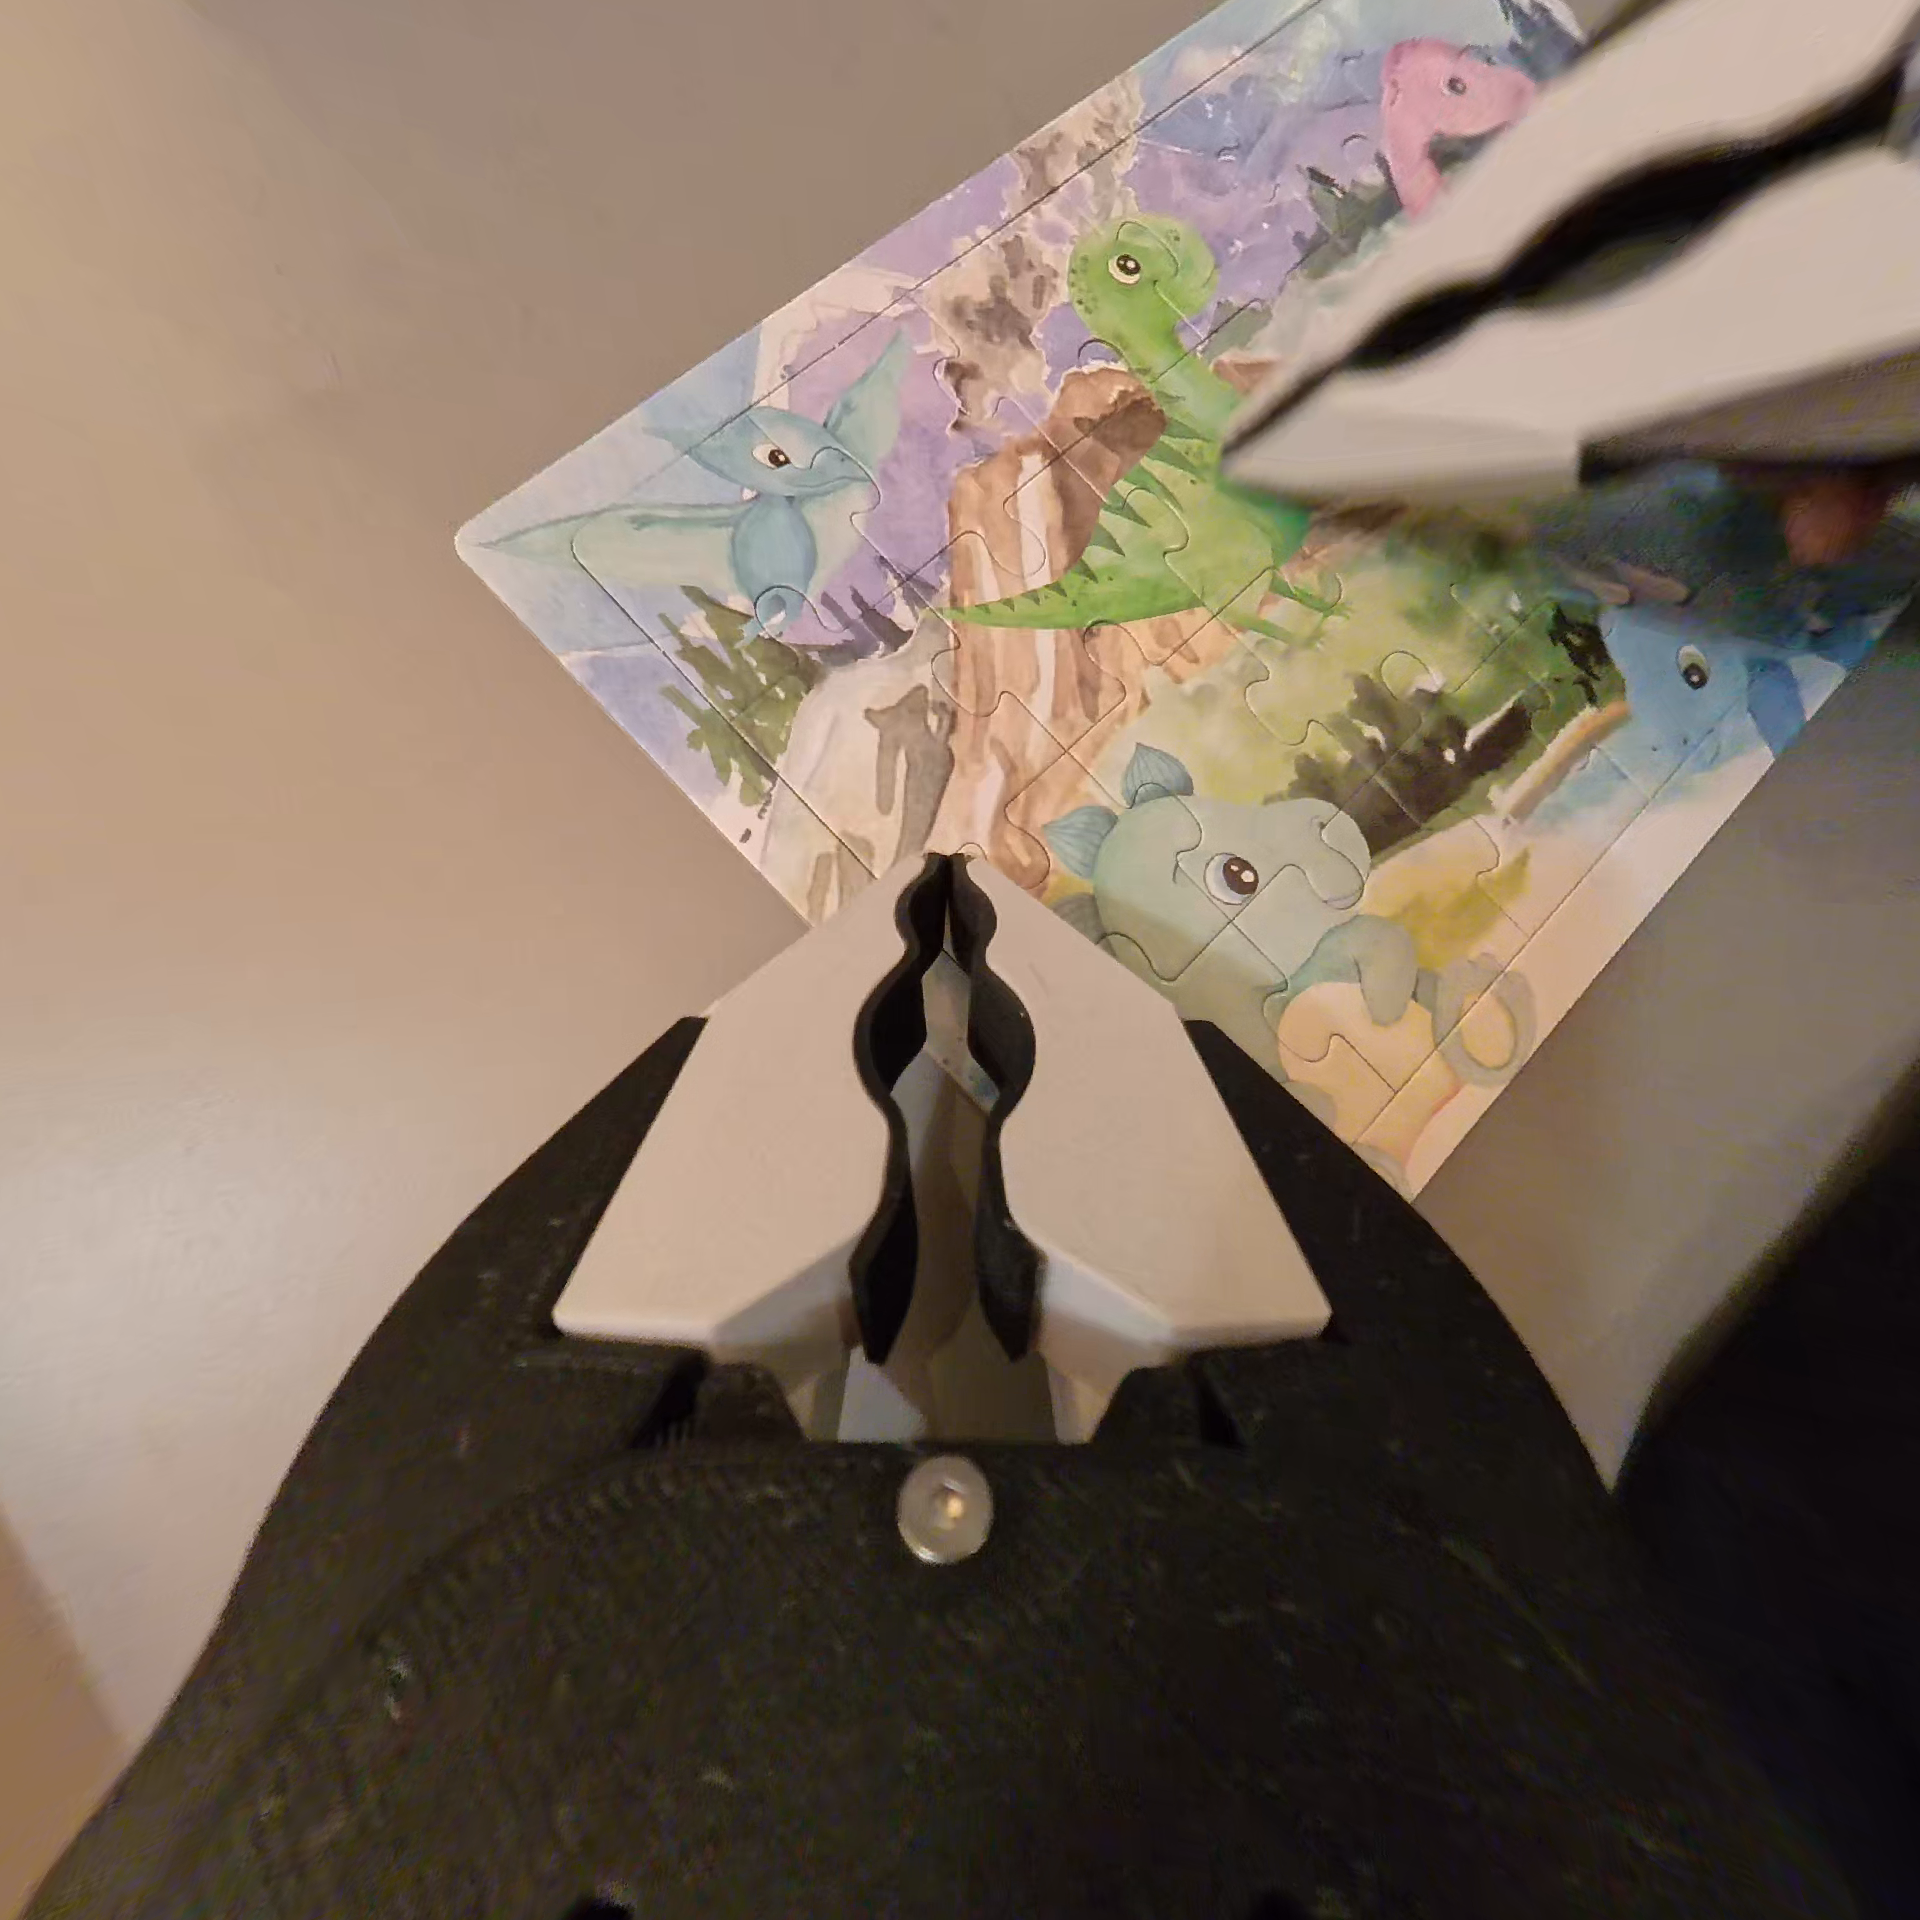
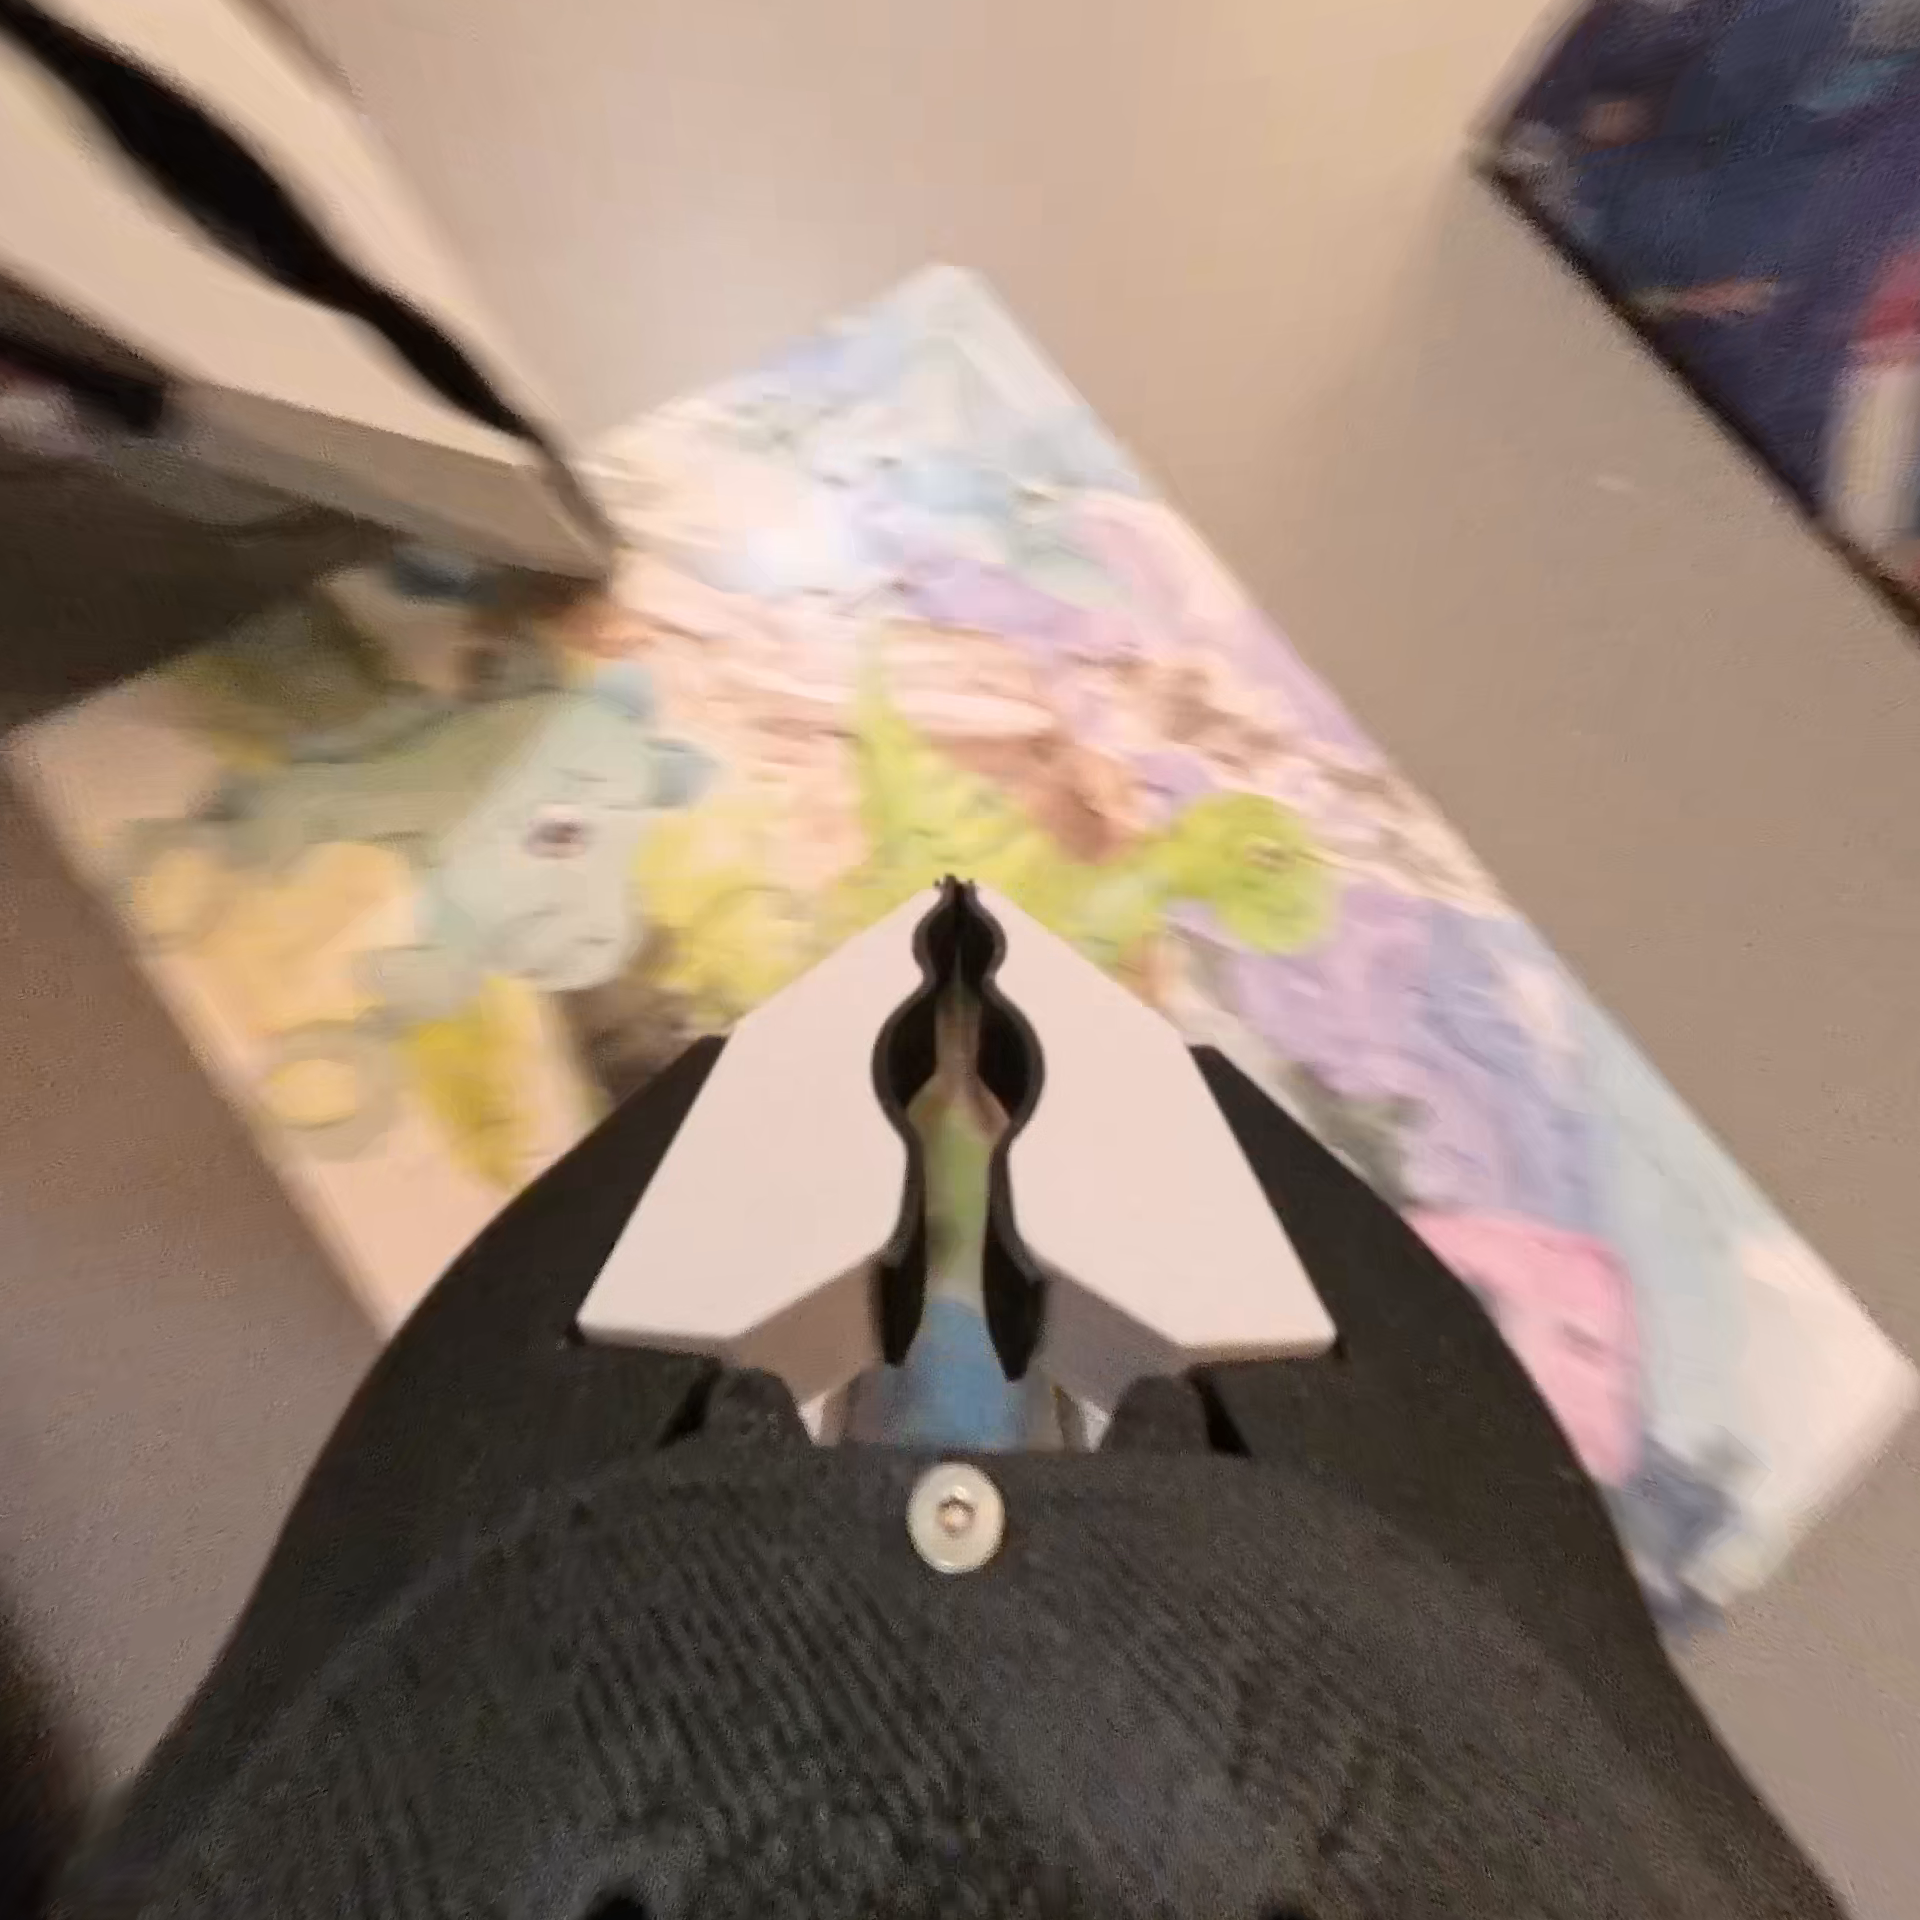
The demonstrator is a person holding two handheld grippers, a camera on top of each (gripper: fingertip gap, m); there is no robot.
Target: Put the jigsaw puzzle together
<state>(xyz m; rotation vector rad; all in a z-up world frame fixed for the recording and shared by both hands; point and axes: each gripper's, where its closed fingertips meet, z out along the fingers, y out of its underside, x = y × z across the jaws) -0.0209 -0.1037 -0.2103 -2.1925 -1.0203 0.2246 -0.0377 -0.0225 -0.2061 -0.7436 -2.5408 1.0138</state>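
Observation:
The jigsaw puzzle (image 1: 1195, 644) lies flat on a beige table (image 1: 312, 727). It is a dinosaur picture in a pale frame, and its pieces sit joined wherever it shows. My left gripper (image 1: 951, 862) is shut and holds nothing, with its tips over the puzzle's near edge. My right gripper (image 1: 1236, 457) comes in from the upper right, shut, with its tips over the middle of the puzzle beside the green dinosaur. It hides part of the picture. In the blurred right wrist view my right gripper (image 2: 956, 883) is shut over the puzzle (image 2: 935, 644). The left gripper (image 2: 561, 488) shows at the upper left.
The table's edge (image 1: 1558, 1195) runs along the right of the puzzle, with a dark area beyond it. A dark blue patterned thing (image 2: 1714, 260) lies at the far right of the right wrist view. Bare table (image 2: 1351, 364) surrounds the puzzle.

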